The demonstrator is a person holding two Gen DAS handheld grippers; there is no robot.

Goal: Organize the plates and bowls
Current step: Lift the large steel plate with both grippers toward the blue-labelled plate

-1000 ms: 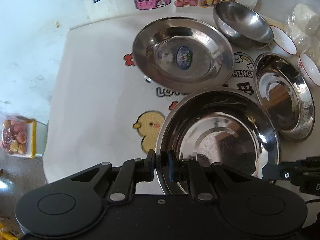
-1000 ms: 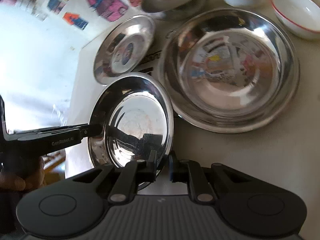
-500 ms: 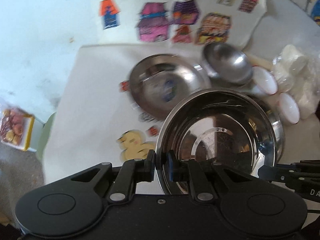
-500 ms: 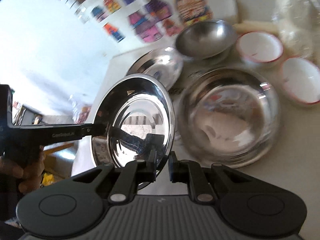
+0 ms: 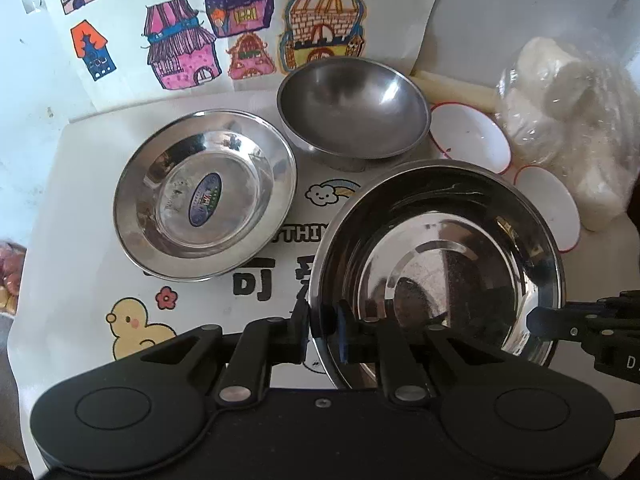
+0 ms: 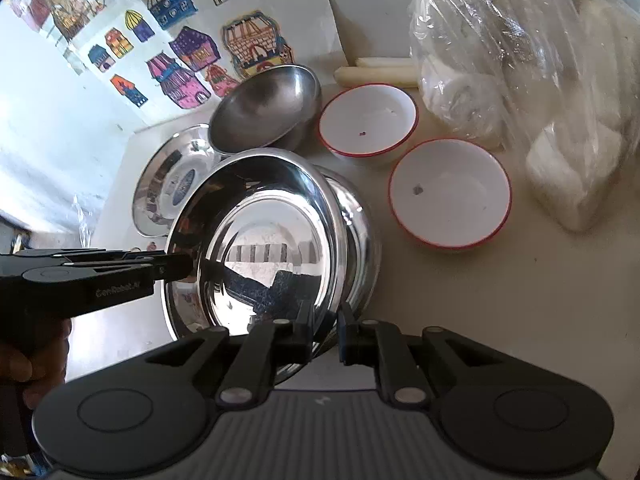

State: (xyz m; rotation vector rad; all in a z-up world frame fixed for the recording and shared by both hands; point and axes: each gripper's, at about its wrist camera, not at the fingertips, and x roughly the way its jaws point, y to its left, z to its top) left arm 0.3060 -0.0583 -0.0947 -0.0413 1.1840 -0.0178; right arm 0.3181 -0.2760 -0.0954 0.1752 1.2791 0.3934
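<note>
You have the steel plate [image 5: 440, 264] pinched at two points of its rim: your left gripper [image 5: 323, 330] has its jaws clamped on the near-left edge, and your right gripper [image 6: 324, 332] has its jaws closed on the near edge in its own view, its tip also showing at the plate's right rim in the left view. The plate sits straight ahead of both sets of jaws, tilted, directly above a second steel plate [image 6: 360, 240] that lies on the desk [image 6: 500, 300], so the step in hand looks like stacking one on the other. The next move likely calls for levelling the held plate, lowering it until it nests, then easing both sets of jaws apart together so it does not slide off to one side. Only the right view reveals that lower plate, peeking out beyond and to the right of the held one; from the left view it is hidden. The right view also shows both red-rimmed white bowls [image 6: 450, 194] whole, ahead and right of the jaws, near a plastic bag [image 6: 540, 80]. The left view gives you the stickered plate [image 5: 204, 196] ahead-left and the deep steel bowl [image 5: 352, 114] beyond it, on a cartoon-printed mat [image 5: 100, 240]
</note>
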